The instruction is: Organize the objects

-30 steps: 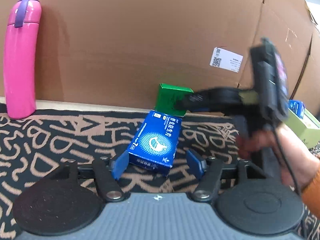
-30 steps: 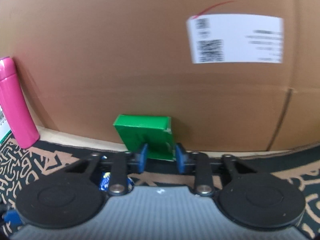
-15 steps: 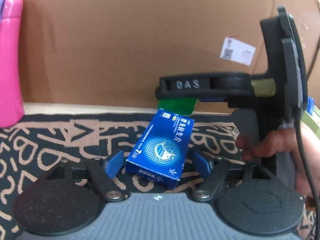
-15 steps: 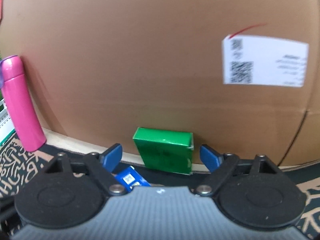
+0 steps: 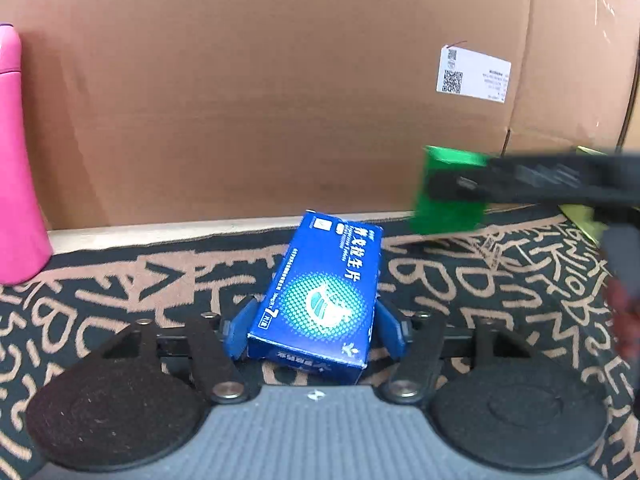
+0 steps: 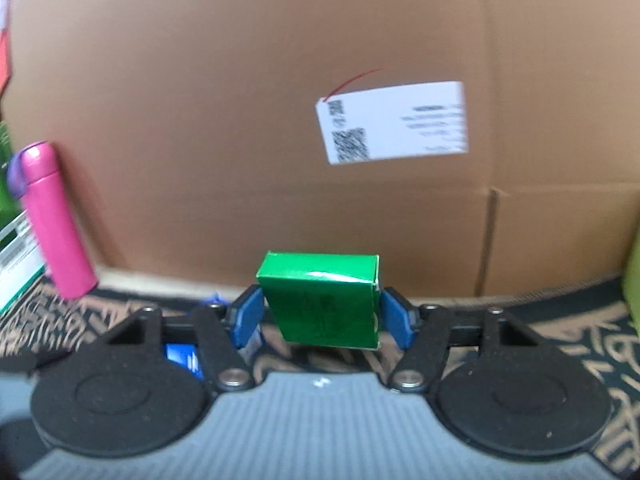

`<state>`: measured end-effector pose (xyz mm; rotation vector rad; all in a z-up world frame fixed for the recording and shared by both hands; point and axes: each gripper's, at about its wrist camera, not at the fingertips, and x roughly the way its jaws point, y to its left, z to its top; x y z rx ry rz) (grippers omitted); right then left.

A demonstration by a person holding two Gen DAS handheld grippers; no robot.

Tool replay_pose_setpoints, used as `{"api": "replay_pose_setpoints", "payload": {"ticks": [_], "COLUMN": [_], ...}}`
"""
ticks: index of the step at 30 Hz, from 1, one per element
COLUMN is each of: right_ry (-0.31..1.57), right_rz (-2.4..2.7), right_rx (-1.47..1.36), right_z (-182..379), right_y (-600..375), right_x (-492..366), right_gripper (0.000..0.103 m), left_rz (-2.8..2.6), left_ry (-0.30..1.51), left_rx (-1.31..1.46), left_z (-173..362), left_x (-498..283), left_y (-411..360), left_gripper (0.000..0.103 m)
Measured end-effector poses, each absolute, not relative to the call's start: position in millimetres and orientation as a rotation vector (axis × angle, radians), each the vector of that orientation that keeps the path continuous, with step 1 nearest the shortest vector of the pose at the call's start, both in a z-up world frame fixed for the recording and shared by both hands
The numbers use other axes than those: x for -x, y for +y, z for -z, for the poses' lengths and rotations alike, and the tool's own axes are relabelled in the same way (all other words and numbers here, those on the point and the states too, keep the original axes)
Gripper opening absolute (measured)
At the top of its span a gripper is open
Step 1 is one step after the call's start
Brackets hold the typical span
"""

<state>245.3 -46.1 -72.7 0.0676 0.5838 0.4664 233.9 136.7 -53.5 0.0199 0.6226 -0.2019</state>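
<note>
The flat blue cardboard box point(image 5: 320, 292) lies on the patterned surface point(image 5: 120, 280), before the brown cardboard wall point(image 5: 240, 100); the pink cylindrical bottle point(image 5: 18, 160) stands far left, the small green cardboard box point(image 5: 448, 200) right of the blue one

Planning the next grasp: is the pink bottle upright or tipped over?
Upright: the pink cylindrical bottle stands on its base against the brown cardboard wall, purple-looped cap on top.

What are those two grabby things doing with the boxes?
A person is tidying up with tongs in each hand. The left tongs sit around the blue box lying on the patterned mat. The right tongs pinch the green box near the cardboard wall.
</note>
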Motion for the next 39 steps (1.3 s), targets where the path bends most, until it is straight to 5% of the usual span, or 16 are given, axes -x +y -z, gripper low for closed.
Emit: {"api": "replay_pose_setpoints", "payload": {"ticks": [13,17,21,27,29,33,39], "right_ry": [0.650,0.714,0.689,0.696,0.708,0.732,0.706], "right_rz": [-0.450,-0.413,-0.421,-0.478,-0.480,-0.464,-0.446], "right_rx": [0.094,0.086,0.055,0.038,0.036,0.050,0.101], "right_z": [77,78,72,76,80,87,97], "right_y": [-167,-205,-206,-182,-174,-159,-150], "right_x": [-96,-66,-66,-88,-95,-105,-105], "right_gripper": [0.065,0.074,0.080,0.080,0.080,0.079,0.073], "left_rz": [0.368,0.399,0.379,0.327,0.333,0.336,0.308], "left_ry": [0.668,0.669,0.694,0.705,0.701,0.702,0.685], "left_rx": [-0.053,-0.133,-0.144,-0.138,-0.139,-0.138,-0.119], "left_z": [53,54,50,52,51,50,54], "left_x": [-139,-111,-112,-131,-134,-141,-145], "left_y": [82,60,49,37,36,34,35], "left_gripper": [0.064,0.065,0.074,0.075,0.061,0.061,0.071]}}
